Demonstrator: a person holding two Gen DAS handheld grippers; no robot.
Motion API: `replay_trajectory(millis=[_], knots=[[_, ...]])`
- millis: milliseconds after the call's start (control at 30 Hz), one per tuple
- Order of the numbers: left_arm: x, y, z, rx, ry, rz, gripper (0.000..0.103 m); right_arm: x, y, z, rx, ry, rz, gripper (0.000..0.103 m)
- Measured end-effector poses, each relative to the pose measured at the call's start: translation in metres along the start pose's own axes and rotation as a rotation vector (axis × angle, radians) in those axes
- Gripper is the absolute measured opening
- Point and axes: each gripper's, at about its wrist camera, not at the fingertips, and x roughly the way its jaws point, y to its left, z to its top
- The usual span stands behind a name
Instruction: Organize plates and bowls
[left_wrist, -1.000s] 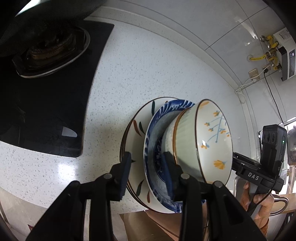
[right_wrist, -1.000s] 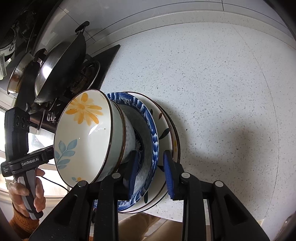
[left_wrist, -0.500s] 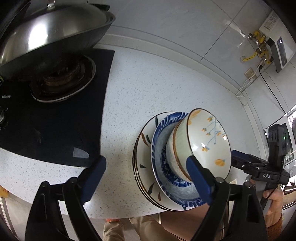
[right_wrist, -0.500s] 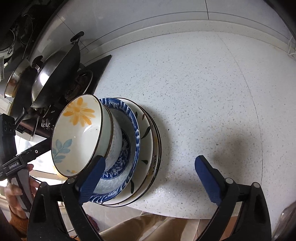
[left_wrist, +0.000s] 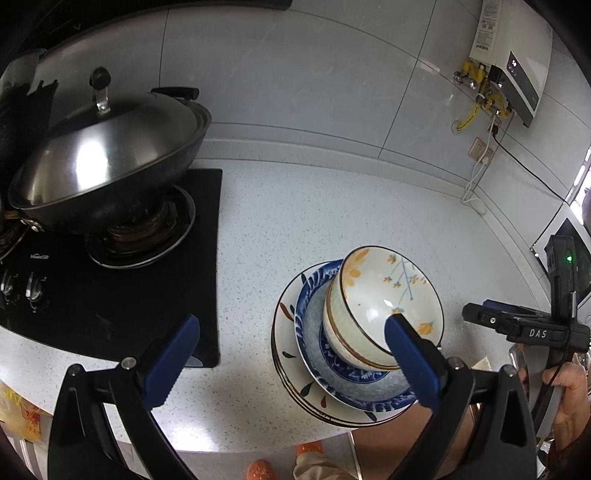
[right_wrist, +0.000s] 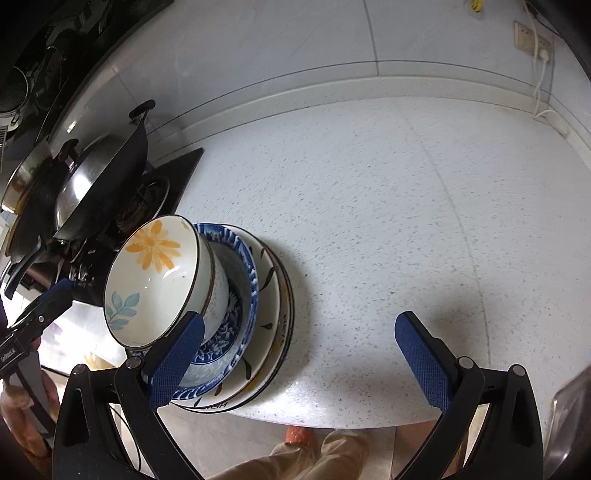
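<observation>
On the speckled white stone counter, close to its front edge, you have one stack: a white bowl with orange flowers and a brown rim sits in a blue-and-white patterned deep plate, which rests on what looks like two white flat plates painted with leaves. Every dish in view is nested by size, so your sorting looks done or nearly so; no loose plate or bowl shows on the counter, though what lies outside these views cannot be told.

Your left gripper is opening, its blue pads spread wide with nothing pressed between them; its right-hand pad only overlaps the bowl in the view. Your right gripper is opening wide too, and grips nothing; its left-hand pad stands in front of the stack's near side, while the other hangs over bare counter.

Mind the edge: the bottom plates sit just beside the counter's front lip, and in the left view their rim seems to reach it or slightly overhang. A nudge toward you could tip the stack off, so judge whether to push it further in. Beyond the stack and on the side away from the stove the counter lies bare up to the tiled wall, giving you broad room. On the other side, the black glass hob with its lidded steel wok stands near the plates, so keep your left gripper's swing modest there.
</observation>
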Motion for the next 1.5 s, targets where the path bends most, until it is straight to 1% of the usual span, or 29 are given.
replay_trajectory(millis=[167,400,500,633,733,833,1033,1200,1500], knots=[[-0.016,-0.007,-0.007,0.05,-0.04,0.025,0.102,-0.017,-0.001,-0.009,0.031,-0.051,-0.02,0.102],[-0.032,-0.01,-0.014,0.081,-0.074,0.024,0.102,-0.039,0.013,-0.017,0.014,-0.114,-0.046,0.102],[-0.037,-0.011,-0.016,0.079,-0.078,0.017,0.102,-0.046,0.02,-0.022,0.008,-0.138,-0.056,0.102],[-0.044,-0.013,-0.02,0.085,-0.091,0.026,0.102,-0.055,0.027,-0.028,0.001,-0.164,-0.061,0.102],[-0.047,-0.015,-0.022,0.091,-0.097,0.035,0.102,-0.057,0.03,-0.033,0.005,-0.172,-0.064,0.102],[-0.05,-0.017,-0.025,0.088,-0.098,0.029,0.102,-0.061,0.033,-0.039,-0.003,-0.178,-0.072,0.102],[-0.054,-0.023,-0.032,0.086,-0.106,0.049,0.102,-0.071,0.035,-0.046,-0.01,-0.198,-0.085,0.102],[-0.059,-0.031,-0.036,0.082,-0.11,0.071,0.102,-0.078,0.032,-0.05,-0.007,-0.208,-0.074,0.102],[-0.074,-0.05,-0.044,0.05,-0.127,0.115,0.102,-0.094,0.024,-0.052,-0.043,-0.229,-0.037,0.102]])
